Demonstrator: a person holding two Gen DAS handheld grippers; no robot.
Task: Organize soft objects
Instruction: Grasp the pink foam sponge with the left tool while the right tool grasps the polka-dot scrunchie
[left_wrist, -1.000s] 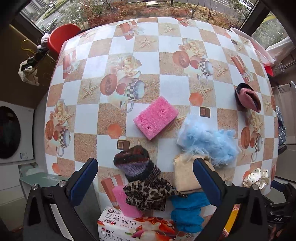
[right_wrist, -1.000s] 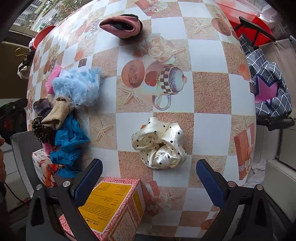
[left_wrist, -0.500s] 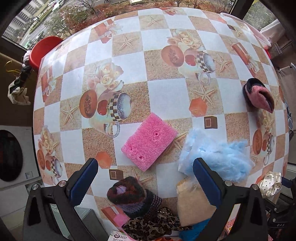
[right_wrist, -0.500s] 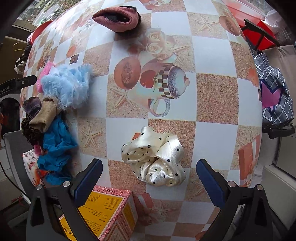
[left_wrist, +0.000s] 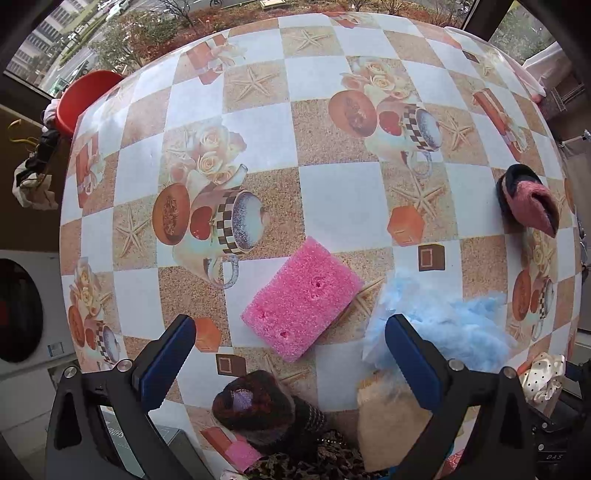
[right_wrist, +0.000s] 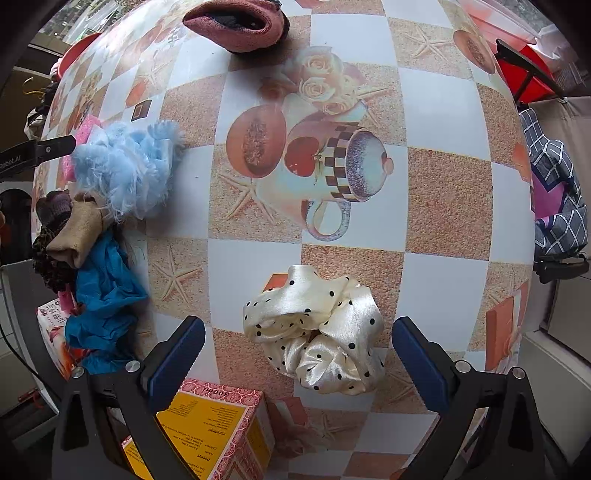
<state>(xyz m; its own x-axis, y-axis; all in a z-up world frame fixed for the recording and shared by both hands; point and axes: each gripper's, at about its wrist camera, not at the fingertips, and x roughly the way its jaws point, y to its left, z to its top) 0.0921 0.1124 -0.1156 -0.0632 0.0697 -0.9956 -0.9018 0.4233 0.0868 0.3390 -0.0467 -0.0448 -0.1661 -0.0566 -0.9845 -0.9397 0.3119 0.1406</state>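
Surface: round table (left_wrist: 332, 206) under a checked oilcloth printed with cups, roses and starfish; window and street behind it.

Left tongs (left_wrist: 291, 350): I have them spread wide and empty, hovering above the pink sponge (left_wrist: 301, 299), which lies flat and askew between the two pads as the left wrist camera sees it.

Right tongs (right_wrist: 297, 352): equally wide, gripping nothing, lined up over the cream polka-dot scrunchie (right_wrist: 317, 332), which sits alone near the table's edge, just beyond a red-and-yellow carton (right_wrist: 207, 424).

Soft goods, gathered lot: fluffy blue piece (right_wrist: 125, 170), tan cloth (right_wrist: 75, 230), teal cloth (right_wrist: 103, 295), dark knitted item (left_wrist: 255, 402) and a leopard-print piece (left_wrist: 314, 461), all touching or overlapping at the near-left rim. Outlier: pink slipper-like item (right_wrist: 236, 22), well apart at the far side.

Step in hand, my reading: pick up the sponge and the scrunchie and bring them to the lot.

Handling notes:
- Sponge: I would turn the left pads square to its long sides, come down until they bracket its middle, and close gently; foam compresses and can spring out.
- Scrunchie: satin is slippery; close low on the bunched folds, not on one loose edge.
- Keep the left approach clear of the blue fluff just beside the right-hand pad.
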